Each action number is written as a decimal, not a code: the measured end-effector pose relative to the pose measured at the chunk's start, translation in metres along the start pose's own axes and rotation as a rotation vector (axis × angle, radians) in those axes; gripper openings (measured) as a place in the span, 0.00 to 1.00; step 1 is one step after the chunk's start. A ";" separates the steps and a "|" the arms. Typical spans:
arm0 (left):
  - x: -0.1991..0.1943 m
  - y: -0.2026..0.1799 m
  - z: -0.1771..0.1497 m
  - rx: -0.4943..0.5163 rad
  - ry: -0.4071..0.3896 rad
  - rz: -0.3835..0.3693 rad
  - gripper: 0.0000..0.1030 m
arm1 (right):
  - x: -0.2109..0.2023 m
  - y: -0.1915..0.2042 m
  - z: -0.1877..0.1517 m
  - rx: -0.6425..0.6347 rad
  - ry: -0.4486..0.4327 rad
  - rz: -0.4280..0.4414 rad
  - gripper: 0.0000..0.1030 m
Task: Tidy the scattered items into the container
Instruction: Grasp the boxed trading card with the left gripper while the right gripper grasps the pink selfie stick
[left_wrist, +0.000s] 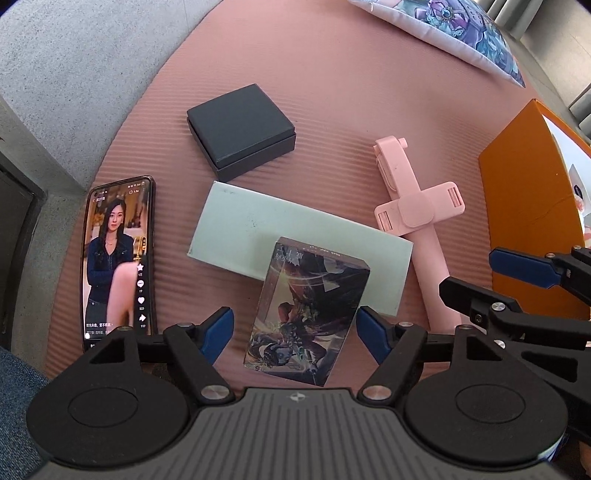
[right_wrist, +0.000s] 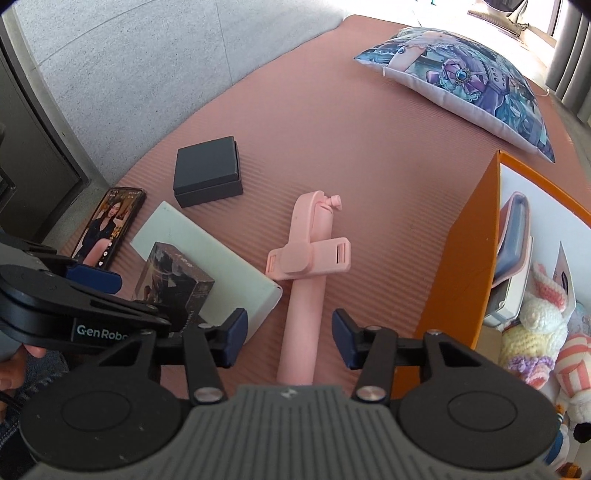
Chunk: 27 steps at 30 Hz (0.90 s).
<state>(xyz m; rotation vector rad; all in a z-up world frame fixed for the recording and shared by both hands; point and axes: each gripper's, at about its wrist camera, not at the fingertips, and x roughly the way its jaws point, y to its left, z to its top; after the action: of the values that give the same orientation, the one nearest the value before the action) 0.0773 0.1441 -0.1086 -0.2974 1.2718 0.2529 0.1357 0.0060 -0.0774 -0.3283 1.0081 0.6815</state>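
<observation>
Left wrist view: the left tongs (left_wrist: 295, 332) are spread wide on either side of the glossy card box (left_wrist: 308, 314), which leans on a pale green box (left_wrist: 295, 229) on the pink mat (left_wrist: 332, 110), so I'd drop straight down and pinch its long sides evenly. Right wrist view: the right tongs (right_wrist: 286, 338) sit about half open, empty, straddling the pink selfie stick (right_wrist: 306, 280), which lies flat just beside the orange container (right_wrist: 469, 251); squeeze the plain handle, not the folded clamp.
</observation>
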 end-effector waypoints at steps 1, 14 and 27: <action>0.003 -0.002 0.000 0.010 0.008 0.008 0.83 | -0.001 0.000 0.000 -0.005 -0.001 -0.001 0.51; 0.006 0.007 0.001 -0.027 0.009 -0.058 0.69 | 0.006 0.006 0.005 -0.054 0.022 -0.026 0.55; -0.017 0.028 0.020 -0.134 -0.138 -0.169 0.69 | 0.029 -0.005 0.027 0.054 0.026 -0.021 0.50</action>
<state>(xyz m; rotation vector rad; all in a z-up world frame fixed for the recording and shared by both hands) 0.0809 0.1769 -0.0893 -0.4916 1.0889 0.2100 0.1666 0.0279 -0.0886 -0.3012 1.0448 0.6316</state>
